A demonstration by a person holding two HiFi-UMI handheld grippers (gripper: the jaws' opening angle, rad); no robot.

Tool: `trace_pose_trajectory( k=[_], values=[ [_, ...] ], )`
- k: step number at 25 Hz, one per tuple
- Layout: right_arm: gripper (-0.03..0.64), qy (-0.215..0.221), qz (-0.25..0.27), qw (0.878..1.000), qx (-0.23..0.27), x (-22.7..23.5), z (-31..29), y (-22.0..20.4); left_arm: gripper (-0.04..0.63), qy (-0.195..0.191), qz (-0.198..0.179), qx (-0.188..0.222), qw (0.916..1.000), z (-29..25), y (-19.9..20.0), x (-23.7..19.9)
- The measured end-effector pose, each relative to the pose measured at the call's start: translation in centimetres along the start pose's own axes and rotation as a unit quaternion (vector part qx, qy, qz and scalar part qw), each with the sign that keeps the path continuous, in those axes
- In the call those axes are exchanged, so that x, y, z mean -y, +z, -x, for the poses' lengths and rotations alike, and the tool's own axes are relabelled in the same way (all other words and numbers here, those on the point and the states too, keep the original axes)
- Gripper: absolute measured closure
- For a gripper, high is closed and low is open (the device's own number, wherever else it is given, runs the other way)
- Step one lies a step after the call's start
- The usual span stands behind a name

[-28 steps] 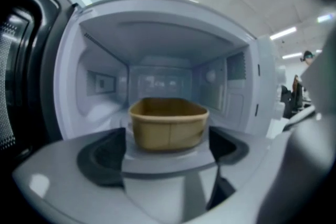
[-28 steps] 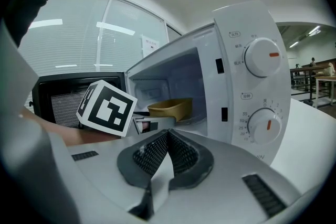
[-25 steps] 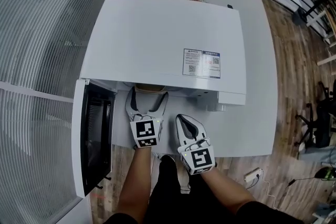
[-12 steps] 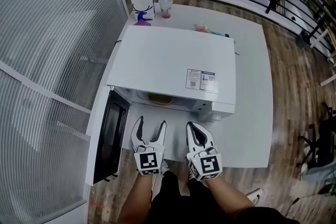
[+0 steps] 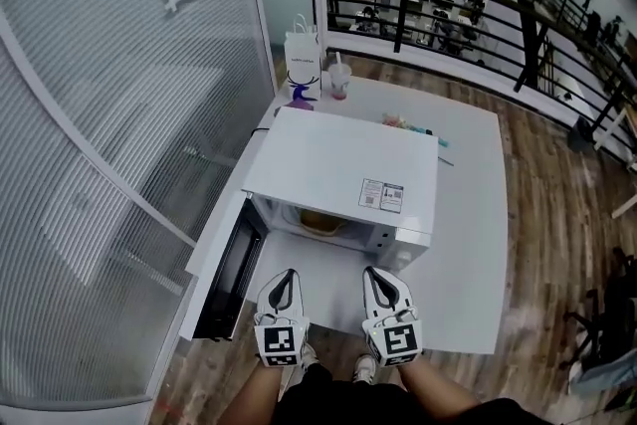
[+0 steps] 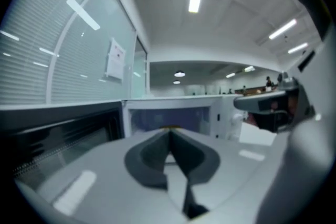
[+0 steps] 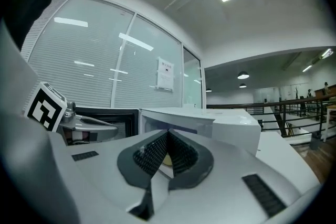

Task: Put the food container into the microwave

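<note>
Left tool [image 5: 283,277] closed; container [image 5: 320,220] axis unclear

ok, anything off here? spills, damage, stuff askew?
Nothing spilled or damaged. The one loose end: the microwave door hangs open to the left, with the food container inside the cavity. The left gripper and right gripper are shut, empty and clear of it.

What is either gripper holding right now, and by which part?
Nothing. The left gripper and right gripper are both shut and empty; the food container sits inside the open microwave.
</note>
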State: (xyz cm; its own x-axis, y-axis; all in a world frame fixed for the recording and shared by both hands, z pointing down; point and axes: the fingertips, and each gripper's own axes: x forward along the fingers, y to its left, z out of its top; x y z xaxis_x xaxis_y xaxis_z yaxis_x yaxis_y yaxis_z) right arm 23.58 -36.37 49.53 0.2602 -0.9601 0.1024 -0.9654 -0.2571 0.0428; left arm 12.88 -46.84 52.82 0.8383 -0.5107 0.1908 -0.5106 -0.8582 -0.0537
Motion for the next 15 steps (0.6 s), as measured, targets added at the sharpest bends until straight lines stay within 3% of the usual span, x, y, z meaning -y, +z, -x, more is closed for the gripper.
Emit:
trace_pose_trajectory(
  k=[7,11,15],
  values=[
    [0.611,0.032,0.034,0.998,0.035,-1.1,0.8,5.1,0.591,-0.016,0.024,0.029,0.9992,2.1,3.0,0.8],
    [0.611,0.045,0.034,0.997,0.045,-1.8,1.2,6.3,0.589,-0.044,0.011,0.042,0.9981,2.0,4.4,2.0],
    [0.611,0.048,0.044,0.997,0.047,-2.6,1.9,6.4,0.589,-0.048,0.004,0.046,0.9978,2.2,5.3,2.6]
  ],
)
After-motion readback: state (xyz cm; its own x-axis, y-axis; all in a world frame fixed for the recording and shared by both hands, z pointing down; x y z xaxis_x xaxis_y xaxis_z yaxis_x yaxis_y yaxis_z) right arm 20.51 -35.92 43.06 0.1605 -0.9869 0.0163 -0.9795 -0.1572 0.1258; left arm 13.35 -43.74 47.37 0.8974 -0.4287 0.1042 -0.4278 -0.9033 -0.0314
